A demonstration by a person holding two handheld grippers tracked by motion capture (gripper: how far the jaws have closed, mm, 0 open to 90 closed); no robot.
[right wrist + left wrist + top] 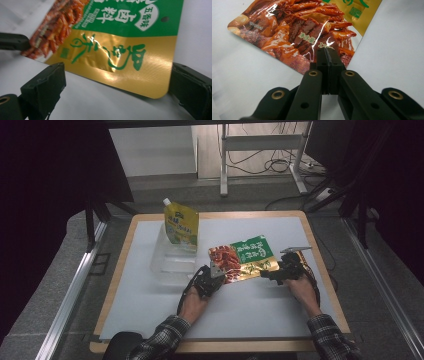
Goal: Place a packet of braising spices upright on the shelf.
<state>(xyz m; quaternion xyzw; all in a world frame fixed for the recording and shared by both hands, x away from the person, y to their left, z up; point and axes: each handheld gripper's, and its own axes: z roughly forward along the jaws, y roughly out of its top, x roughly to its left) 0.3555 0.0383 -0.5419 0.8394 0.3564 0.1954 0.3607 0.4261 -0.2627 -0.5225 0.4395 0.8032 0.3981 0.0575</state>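
Observation:
A flat snack bag (243,256), red with a food photo at one end and green and gold at the other, is lifted off the white table top (150,305). My left gripper (218,273) is shut on its red end; in the left gripper view the jaws (327,52) pinch the bag's edge (294,27). My right gripper (267,275) is open at the gold end. In the right gripper view its pads (47,85) stand wide apart with the bag's gold corner (140,75) between them, not pressed. The left gripper (15,42) shows there at the far left.
A yellow spouted pouch (181,223) stands upright in a clear plastic container (170,262) at the back left of the table. The wooden table edge (320,255) runs along the right. Metal frame legs and cables (280,160) lie on the floor beyond.

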